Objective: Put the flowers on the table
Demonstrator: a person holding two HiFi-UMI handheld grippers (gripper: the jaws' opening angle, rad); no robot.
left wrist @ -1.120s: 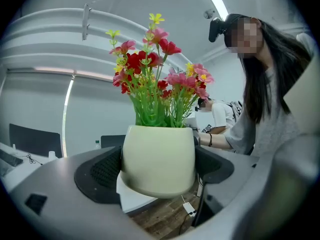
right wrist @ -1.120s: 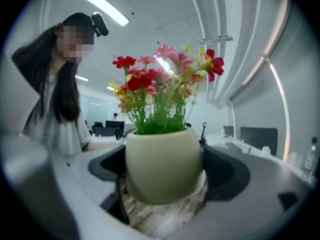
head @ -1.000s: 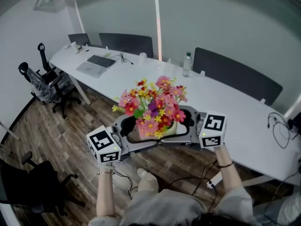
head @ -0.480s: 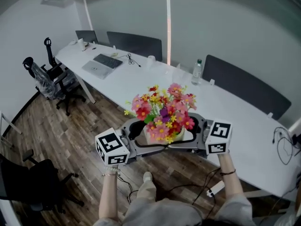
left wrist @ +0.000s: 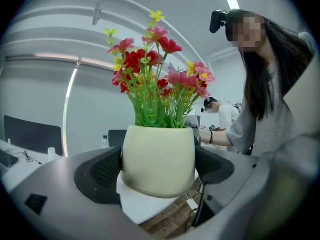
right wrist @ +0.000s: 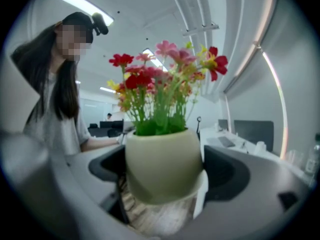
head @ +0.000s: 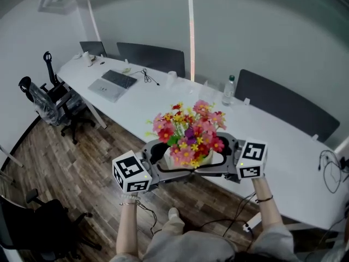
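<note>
A cream pot (head: 188, 158) of red, pink and yellow flowers (head: 190, 131) hangs in the air, about over the front edge of the long white table (head: 272, 138). My left gripper (head: 170, 160) and right gripper (head: 210, 158) face each other and are both shut on the pot from opposite sides. In the left gripper view the pot (left wrist: 157, 161) fills the gap between the dark pads (left wrist: 105, 171), with the flowers (left wrist: 157, 79) upright above it. The right gripper view shows the same pot (right wrist: 162, 164) pressed between its pads (right wrist: 222, 171).
On the table stand a laptop (head: 113, 84), a cup (head: 172, 79), a water bottle (head: 228, 90) and cables (head: 330, 168). Dark chairs (head: 283, 105) line its far side. Office chairs (head: 54, 100) stand at the left on the wooden floor (head: 82, 168).
Both grippers keep their hold on the pot. The pot and the grippers have shifted a little to the right and lower in the head view.
</note>
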